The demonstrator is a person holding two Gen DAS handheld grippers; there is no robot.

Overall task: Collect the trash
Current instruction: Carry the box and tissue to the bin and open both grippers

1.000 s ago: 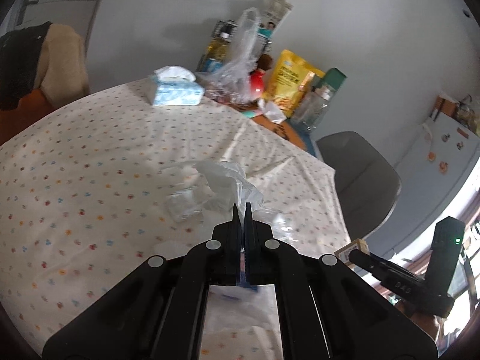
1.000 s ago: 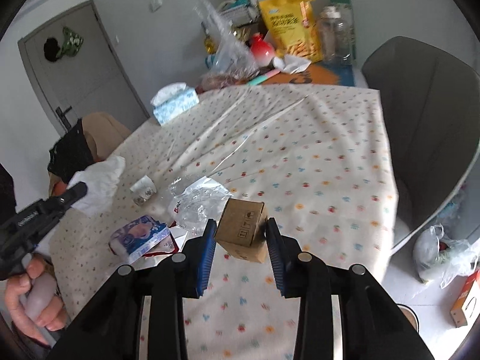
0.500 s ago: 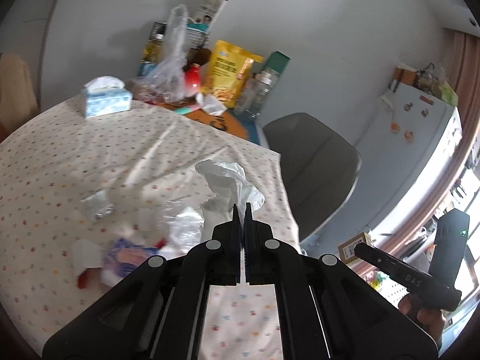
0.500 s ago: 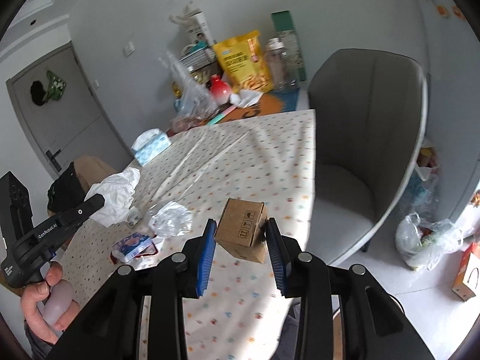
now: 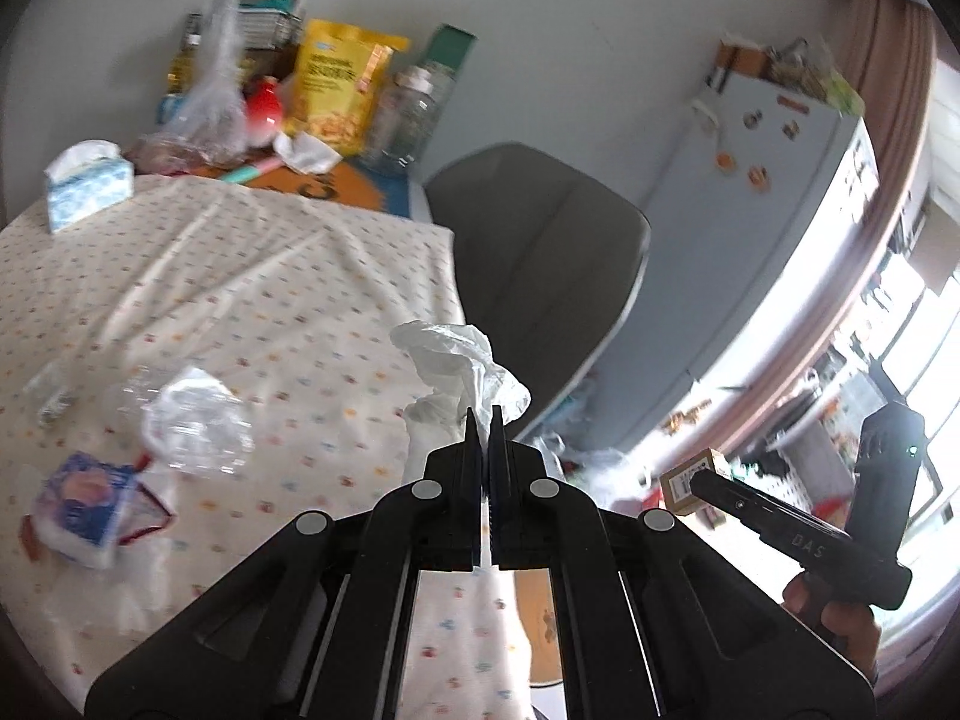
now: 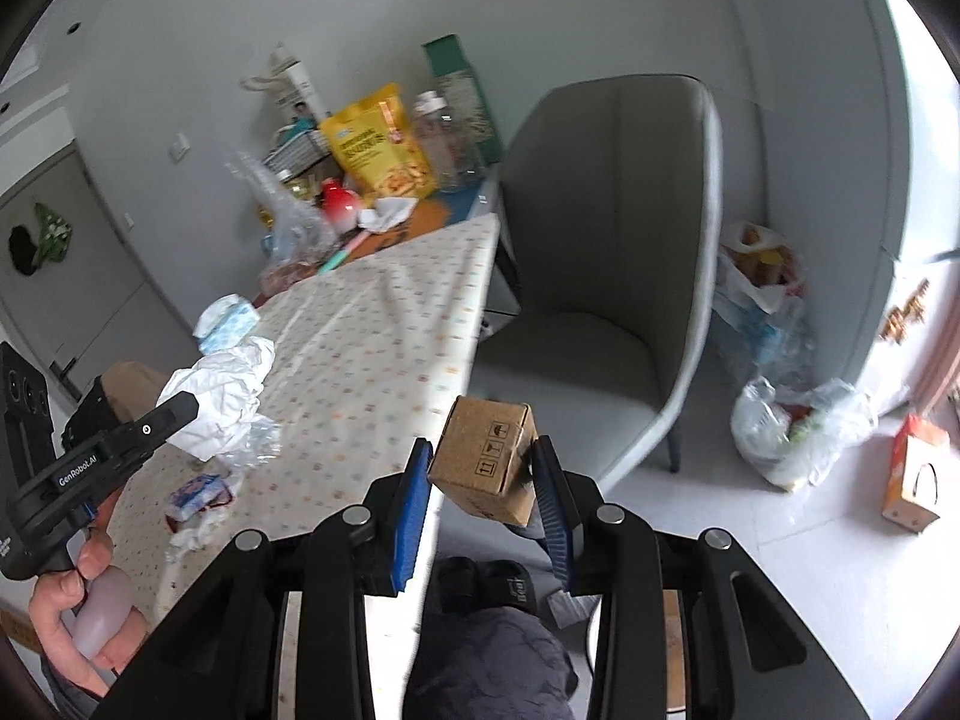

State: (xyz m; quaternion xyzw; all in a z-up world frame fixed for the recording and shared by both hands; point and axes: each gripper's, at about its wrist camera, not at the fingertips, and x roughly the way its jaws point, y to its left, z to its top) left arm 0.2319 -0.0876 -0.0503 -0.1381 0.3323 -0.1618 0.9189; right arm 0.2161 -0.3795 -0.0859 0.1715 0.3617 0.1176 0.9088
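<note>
My left gripper (image 5: 485, 420) is shut on a crumpled white tissue (image 5: 459, 372), held in the air over the table's right edge; the same tissue (image 6: 225, 393) shows at the left gripper (image 6: 180, 405) in the right wrist view. A small cardboard box (image 6: 486, 459) is pinched tilted between the blue pads of my right gripper (image 6: 483, 468), off the table's corner above the floor; the box (image 5: 690, 480) shows at lower right in the left wrist view. On the dotted tablecloth (image 5: 240, 276) lie a clear crumpled wrapper (image 5: 192, 426) and a blue-and-white packet (image 5: 84, 510).
A grey chair (image 6: 612, 252) stands at the table's end. On the floor by the fridge (image 6: 900, 180) lie full plastic bags (image 6: 798, 426) and an orange carton (image 6: 912, 474). A tissue box (image 5: 90, 186), yellow snack bag (image 5: 336, 84) and jars crowd the table's far end.
Both grippers have swung to the right, off the table towards the chair and floor, each keeping its load. The views rolled; the floor bags and fridge have come into sight.
</note>
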